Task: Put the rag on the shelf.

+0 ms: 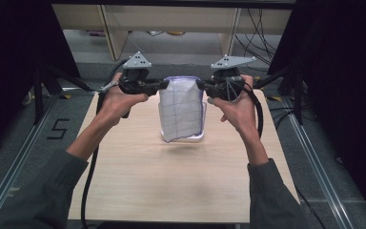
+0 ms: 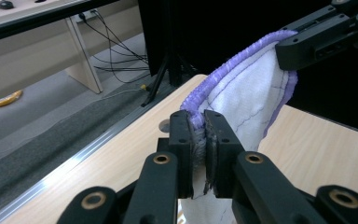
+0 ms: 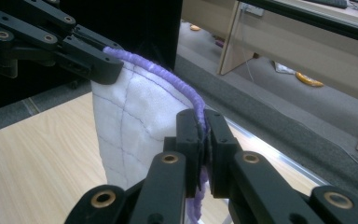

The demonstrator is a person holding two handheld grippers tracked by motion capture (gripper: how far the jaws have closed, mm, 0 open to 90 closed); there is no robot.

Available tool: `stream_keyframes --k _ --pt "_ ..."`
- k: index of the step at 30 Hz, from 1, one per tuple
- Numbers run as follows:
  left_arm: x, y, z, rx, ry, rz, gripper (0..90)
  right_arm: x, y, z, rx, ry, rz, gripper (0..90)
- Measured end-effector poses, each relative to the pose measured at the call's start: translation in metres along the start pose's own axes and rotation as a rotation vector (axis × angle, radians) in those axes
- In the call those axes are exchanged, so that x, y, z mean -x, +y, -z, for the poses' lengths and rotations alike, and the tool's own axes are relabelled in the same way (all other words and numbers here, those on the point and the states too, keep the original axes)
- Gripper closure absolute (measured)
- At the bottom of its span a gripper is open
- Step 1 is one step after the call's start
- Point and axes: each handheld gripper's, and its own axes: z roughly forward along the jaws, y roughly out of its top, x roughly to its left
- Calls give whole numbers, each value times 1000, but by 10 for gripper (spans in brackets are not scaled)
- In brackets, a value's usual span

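A white cloth (image 1: 181, 110) with a purple stitched edge and thin purple grid lines hangs above the wooden table (image 1: 138, 181). My left gripper (image 1: 164, 85) is shut on its top left corner. My right gripper (image 1: 201, 86) is shut on the top right corner. The cloth's top edge runs between them, and its lower end hangs down to a clear purple-rimmed tray (image 1: 198, 137) on the table. In the left gripper view the pads (image 2: 204, 135) pinch the purple hem (image 2: 242, 58), with the other gripper (image 2: 326, 37) beyond. In the right gripper view the jaws (image 3: 202, 140) clamp the hem (image 3: 168, 77).
Bare wood stretches in front of the tray toward the near edge. Black stands (image 1: 43, 86) and dark curtains flank the table on both sides. Pale furniture legs (image 1: 112, 33) and loose cables (image 1: 262, 28) sit on the floor beyond the far edge.
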Motion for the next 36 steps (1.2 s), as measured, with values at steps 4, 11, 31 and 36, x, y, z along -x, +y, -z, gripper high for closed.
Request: stream_keyframes --k 4,11,31,36 --pt "-8 8 -5 -2 14 -1 818 8 4 -5 26 5 -26 862" --pt "-20 20 -16 4 45 15 817 19 14 -12 27 -4 -42 862" --pt "-66 7 -89 -7 104 66 813 74 10 -79 5 -59 -173 857" --pt "-73 -6 -100 -48 121 61 811 79 -4 -107 -32 -75 -210 854"
